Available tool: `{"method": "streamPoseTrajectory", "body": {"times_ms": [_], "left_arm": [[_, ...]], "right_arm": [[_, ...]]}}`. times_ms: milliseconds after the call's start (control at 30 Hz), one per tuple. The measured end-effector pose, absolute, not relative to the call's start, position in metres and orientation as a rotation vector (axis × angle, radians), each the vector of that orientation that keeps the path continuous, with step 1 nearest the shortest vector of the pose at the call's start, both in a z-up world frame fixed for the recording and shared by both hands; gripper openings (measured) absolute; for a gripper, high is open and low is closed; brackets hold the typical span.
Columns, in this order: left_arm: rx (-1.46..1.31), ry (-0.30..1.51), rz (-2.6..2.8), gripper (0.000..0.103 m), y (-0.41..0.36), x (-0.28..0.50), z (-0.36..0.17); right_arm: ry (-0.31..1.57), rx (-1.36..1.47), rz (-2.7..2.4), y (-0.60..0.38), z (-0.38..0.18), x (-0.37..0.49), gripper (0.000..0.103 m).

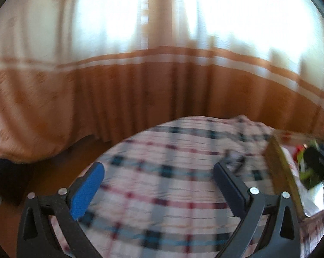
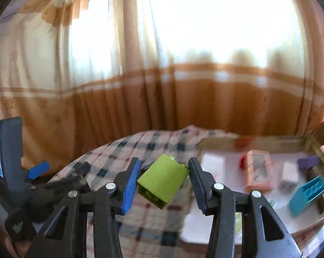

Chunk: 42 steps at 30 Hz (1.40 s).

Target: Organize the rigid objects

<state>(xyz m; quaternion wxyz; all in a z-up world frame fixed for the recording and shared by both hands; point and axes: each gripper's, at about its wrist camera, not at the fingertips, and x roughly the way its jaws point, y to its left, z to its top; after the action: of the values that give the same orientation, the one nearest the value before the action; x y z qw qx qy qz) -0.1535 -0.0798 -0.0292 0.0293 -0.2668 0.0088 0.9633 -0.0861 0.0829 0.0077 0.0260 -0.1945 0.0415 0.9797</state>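
The right gripper (image 2: pixel 163 185) grasps a green block (image 2: pixel 163 182) above the checked cloth (image 2: pixel 140 225), beside the tray's rim (image 2: pixel 248 144). The left gripper (image 1: pixel 159 189) hangs spread and empty over bare cloth, the tray edge at its right.

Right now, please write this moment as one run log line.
right gripper: shut on green toy brick, held above plaid cloth | left gripper: open, empty | tray: other blocks inside

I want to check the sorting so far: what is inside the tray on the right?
The tray holds blurred pieces: an orange block, a teal one, a purple one, a whitish one. The right fingers cover its near left corner.
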Motion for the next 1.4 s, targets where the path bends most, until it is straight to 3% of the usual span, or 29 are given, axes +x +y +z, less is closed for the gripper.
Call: {"method": "streamPoseTrajectory", "body": {"times_ms": [500,833,900,967,1067,1100,1300,1333,1400], "left_arm": [[-1.005,0.207,2.732,0.097,0.009,-0.202,-0.042],[-1.284,0.116,2.647,0.074,0.005,-0.235,-0.065],[-1.283,0.105,2.651,0.068,0.004,-0.234,-0.066],[-1.261,0.113,2.643,0.053,0.005,-0.231,-0.065],[-1.252,0.094,2.640,0.050,0.004,-0.227,-0.065],[-1.245,0.073,2.638,0.045,0.001,-0.226,-0.064],[-1.120,-0.018,2.821,0.043,-0.022,-0.203,-0.047],[-1.082,-0.032,2.851,0.032,-0.025,-0.198,-0.043],[-1.022,-0.045,2.905,0.025,-0.028,-0.188,-0.038]], "right_arm": [[0.087,-0.467,2.929,0.119,0.009,-0.082,0.049],[0.096,-0.511,2.908,0.126,0.002,-0.097,0.049],[0.093,-0.515,2.911,0.125,0.000,-0.097,0.049],[0.091,-0.515,2.912,0.124,0.000,-0.096,0.049],[0.093,-0.515,2.913,0.123,0.000,-0.096,0.049],[0.093,-0.512,2.913,0.122,0.000,-0.095,0.049],[0.055,-0.475,2.917,0.114,0.001,-0.090,0.049],[0.043,-0.468,2.917,0.111,0.001,-0.088,0.049],[0.030,-0.459,2.919,0.109,0.001,-0.087,0.049]]}}
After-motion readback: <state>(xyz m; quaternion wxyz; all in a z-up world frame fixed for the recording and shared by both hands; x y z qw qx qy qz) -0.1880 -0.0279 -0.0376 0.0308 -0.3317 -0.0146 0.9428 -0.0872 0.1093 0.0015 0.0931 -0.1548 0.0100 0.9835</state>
